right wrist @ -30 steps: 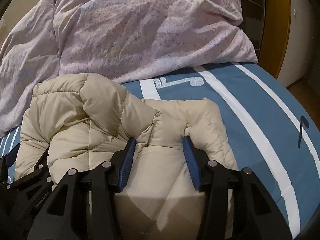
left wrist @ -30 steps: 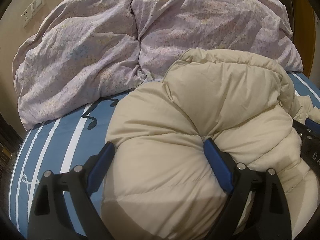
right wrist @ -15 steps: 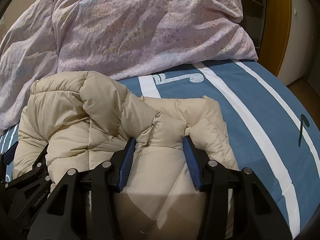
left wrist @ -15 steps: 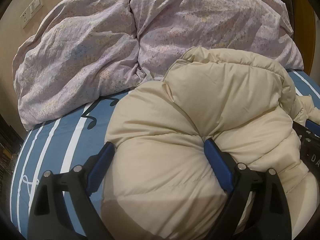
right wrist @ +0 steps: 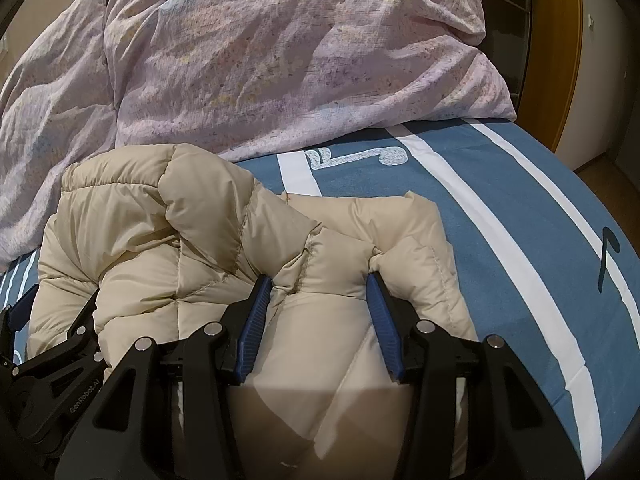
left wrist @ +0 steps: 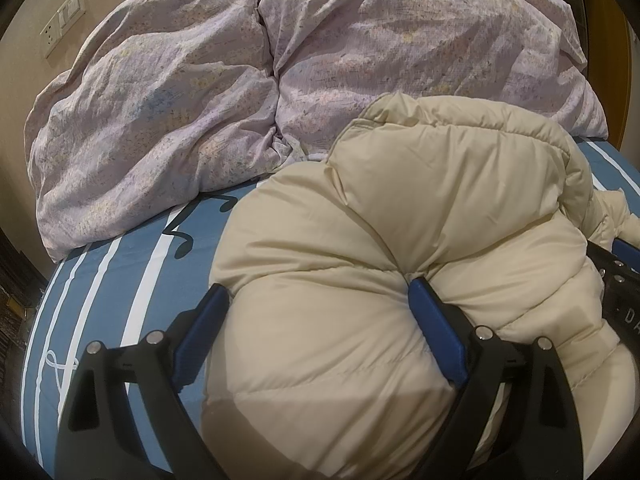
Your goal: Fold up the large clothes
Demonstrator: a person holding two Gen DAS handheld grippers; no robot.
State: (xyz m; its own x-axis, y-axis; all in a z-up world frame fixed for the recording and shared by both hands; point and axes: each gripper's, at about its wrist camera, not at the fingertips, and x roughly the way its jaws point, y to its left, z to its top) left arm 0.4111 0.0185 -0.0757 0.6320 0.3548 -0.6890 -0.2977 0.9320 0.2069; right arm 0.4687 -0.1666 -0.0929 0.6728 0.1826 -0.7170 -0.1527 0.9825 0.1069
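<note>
A beige puffer jacket [left wrist: 420,208] lies bunched on the bed, its upper part folded over in a thick roll. My left gripper [left wrist: 318,288] is shut on a fat fold at the jacket's near left side, and both blue pads dent the padding. My right gripper [right wrist: 319,280] is shut on a narrower fold of the jacket [right wrist: 168,232] at its near right side. The fabric puckers at both pads. Each gripper shows at the edge of the other's view: the right one [left wrist: 618,276], the left one [right wrist: 44,344]. The jacket's underside is hidden.
A crumpled lilac duvet [left wrist: 200,92] is heaped across the far half of the bed, touching the jacket's far edge. The blue sheet with white stripes [right wrist: 520,216] lies bare to the right. A wall socket [left wrist: 64,20] is at far left, a wooden door frame [right wrist: 568,40] at far right.
</note>
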